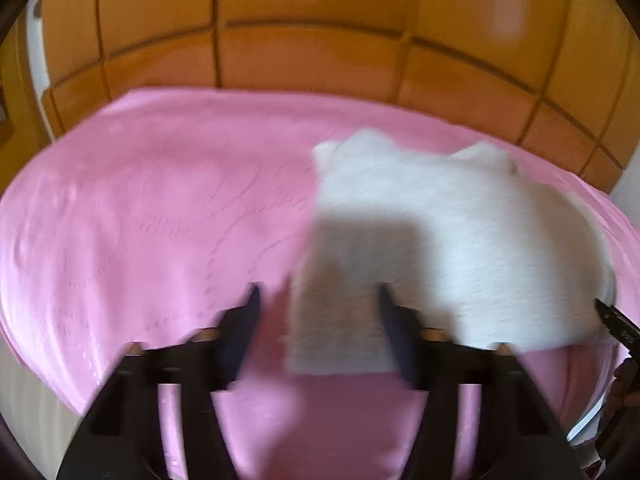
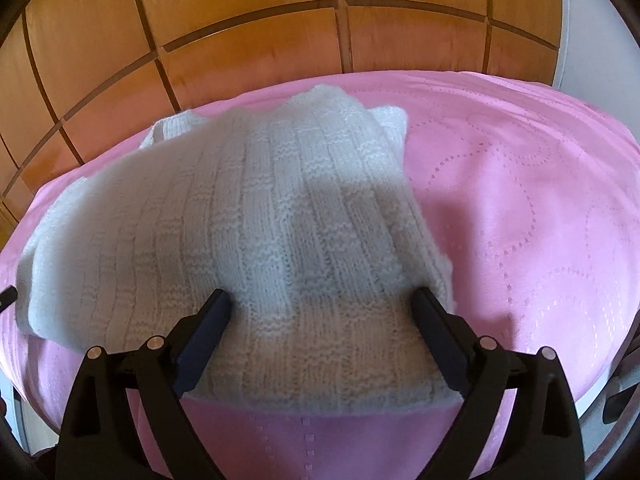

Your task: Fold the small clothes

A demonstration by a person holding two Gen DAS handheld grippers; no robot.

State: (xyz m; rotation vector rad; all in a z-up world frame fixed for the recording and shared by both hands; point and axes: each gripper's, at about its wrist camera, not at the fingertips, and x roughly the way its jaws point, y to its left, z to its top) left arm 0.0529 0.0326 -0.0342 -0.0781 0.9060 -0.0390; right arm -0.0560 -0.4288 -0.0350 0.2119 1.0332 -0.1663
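A small white knitted garment [image 2: 248, 216] lies on a pink quilted cover [image 2: 520, 208]. In the right wrist view its right side is folded over the body and its near hem lies between my fingers. My right gripper [image 2: 322, 300] is open, its jaws wide apart over the hem, nothing pinched. In the blurred left wrist view the garment [image 1: 440, 232] lies right of centre. My left gripper [image 1: 318, 292] is open over the garment's near left corner. The tip of the right gripper [image 1: 616, 320] shows at the right edge.
The pink cover [image 1: 140, 220] spreads over a bed. A wooden panelled headboard [image 2: 280, 32] stands behind it, also in the left wrist view [image 1: 320, 40]. A white wall strip [image 2: 580, 40] is at the far right.
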